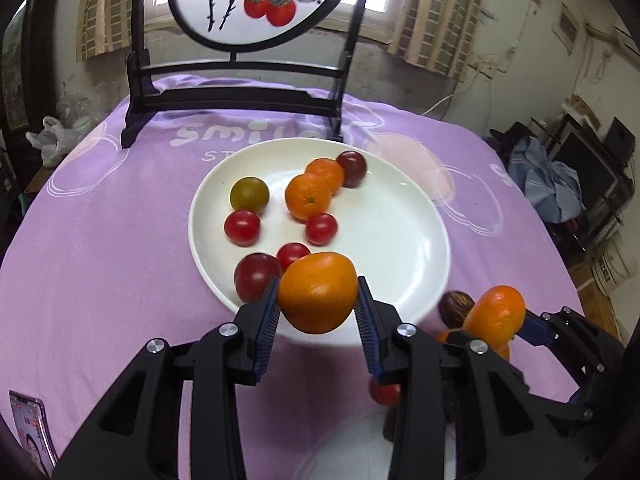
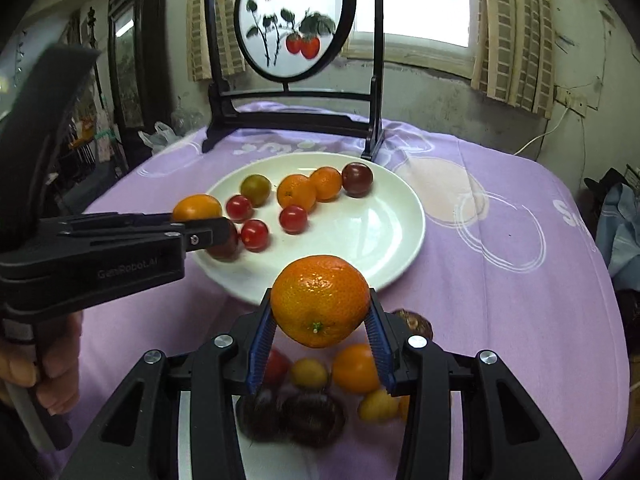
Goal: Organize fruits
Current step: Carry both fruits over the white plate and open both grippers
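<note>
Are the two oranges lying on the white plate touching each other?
Touching. In the left wrist view the nearer orange overlaps and presses against the farther orange on the white plate; the right wrist view shows no gap either.

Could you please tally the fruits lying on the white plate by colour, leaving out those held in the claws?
Orange mandarins: 2
Red tomatoes: 3
Dark maroon tomatoes: 2
Green tomato: 1
Total: 8
</note>
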Demonstrator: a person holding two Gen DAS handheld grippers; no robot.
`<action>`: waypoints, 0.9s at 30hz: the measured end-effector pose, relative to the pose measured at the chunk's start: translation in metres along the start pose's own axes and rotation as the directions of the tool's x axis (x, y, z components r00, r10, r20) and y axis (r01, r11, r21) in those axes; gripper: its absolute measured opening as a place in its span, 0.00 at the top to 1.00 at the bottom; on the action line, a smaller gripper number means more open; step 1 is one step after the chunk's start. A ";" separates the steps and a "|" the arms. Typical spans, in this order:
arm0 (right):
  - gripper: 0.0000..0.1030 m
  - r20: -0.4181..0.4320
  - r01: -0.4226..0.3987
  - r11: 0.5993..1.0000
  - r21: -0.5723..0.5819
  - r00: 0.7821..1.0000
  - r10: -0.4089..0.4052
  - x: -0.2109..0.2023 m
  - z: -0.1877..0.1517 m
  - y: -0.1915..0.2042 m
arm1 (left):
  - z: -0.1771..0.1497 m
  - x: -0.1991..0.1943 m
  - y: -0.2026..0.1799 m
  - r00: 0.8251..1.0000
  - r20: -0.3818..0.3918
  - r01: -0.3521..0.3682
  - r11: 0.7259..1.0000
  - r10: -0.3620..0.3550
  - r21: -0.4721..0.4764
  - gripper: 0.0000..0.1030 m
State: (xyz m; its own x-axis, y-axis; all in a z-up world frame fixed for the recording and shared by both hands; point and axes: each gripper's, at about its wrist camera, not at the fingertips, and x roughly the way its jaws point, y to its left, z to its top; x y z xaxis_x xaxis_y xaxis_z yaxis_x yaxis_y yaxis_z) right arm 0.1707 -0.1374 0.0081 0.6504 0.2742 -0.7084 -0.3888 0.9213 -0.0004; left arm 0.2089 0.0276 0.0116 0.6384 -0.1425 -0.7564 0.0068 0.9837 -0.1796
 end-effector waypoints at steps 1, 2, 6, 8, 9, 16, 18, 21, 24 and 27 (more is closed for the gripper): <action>0.57 -0.014 0.006 1.000 -0.009 1.000 -0.006 0.009 0.005 0.002 | 0.004 0.006 0.002 1.000 -0.008 -0.004 1.000 0.004 -0.007 0.65; 0.57 -0.023 0.005 1.000 -0.015 1.000 -0.005 0.017 0.008 0.003 | 0.007 0.012 0.004 1.000 -0.015 -0.014 1.000 0.014 -0.010 0.65; 0.57 -0.054 0.009 1.000 -0.026 0.998 -0.011 0.040 0.016 0.007 | 0.017 0.035 0.010 0.998 -0.035 -0.047 0.999 0.046 -0.023 0.65; 0.57 -0.069 0.008 1.000 -0.027 0.998 -0.010 0.047 0.016 0.009 | 0.021 0.037 0.008 0.996 -0.017 -0.083 0.997 0.083 -0.007 0.65; 0.57 -0.073 0.008 1.000 -0.028 0.997 -0.010 0.050 0.017 0.010 | 0.022 0.039 0.007 0.995 -0.014 -0.095 0.995 0.095 0.000 0.65; 0.35 -0.053 0.038 0.999 -0.020 0.998 -0.039 0.051 0.015 0.014 | 0.027 0.031 0.005 0.989 0.027 -0.145 0.988 0.147 -0.058 0.30; 0.35 -0.053 0.029 0.999 -0.027 0.998 -0.030 0.043 0.011 0.015 | 0.024 0.020 0.001 0.985 0.060 -0.160 0.986 0.162 -0.041 0.25; 0.26 -0.023 0.055 0.998 -0.038 0.998 -0.056 0.025 0.003 0.012 | 0.017 0.003 -0.002 0.978 0.076 -0.194 0.981 0.195 -0.029 0.17; 0.22 0.010 0.061 0.998 -0.014 0.998 -0.061 0.002 -0.006 0.003 | 0.005 -0.016 0.000 0.982 0.072 -0.171 0.983 0.176 -0.075 0.13; 0.20 0.029 0.060 0.997 0.038 0.998 -0.061 -0.015 -0.015 -0.012 | -0.011 -0.031 -0.002 0.985 0.073 -0.148 0.985 0.155 -0.089 0.10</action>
State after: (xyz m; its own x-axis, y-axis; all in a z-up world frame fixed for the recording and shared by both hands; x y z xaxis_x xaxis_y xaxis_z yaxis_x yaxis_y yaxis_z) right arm 0.1559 -0.1573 0.0087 0.6918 0.2255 -0.6860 -0.3243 0.9458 -0.0161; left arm 0.1803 0.0289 0.0285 0.6864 0.0203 -0.7269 -0.1569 0.9802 -0.1208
